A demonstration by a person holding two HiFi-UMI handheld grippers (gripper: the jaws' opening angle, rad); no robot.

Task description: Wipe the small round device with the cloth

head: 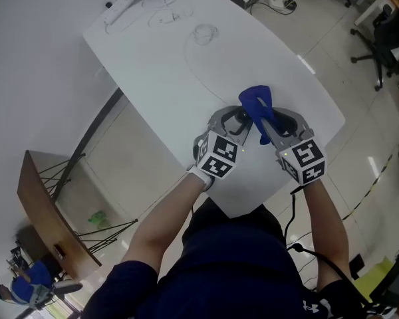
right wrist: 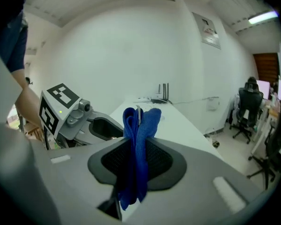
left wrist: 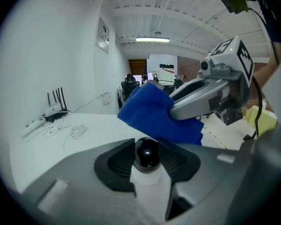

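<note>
Two forearms [head: 165, 226] extended, left gripper [head: 234, 121] clamping round device [left wrist: 146, 153], right gripper [head: 274, 123] pinching cloth [right wrist: 139, 125]

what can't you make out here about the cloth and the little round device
- Left gripper view: jaws of the left gripper cover the small round device below its dark dome.
- Left gripper view: the blue cloth sits right behind the dome; contact unclear.
- Head view: the device cannot be picked out between gripper and cloth.
</note>
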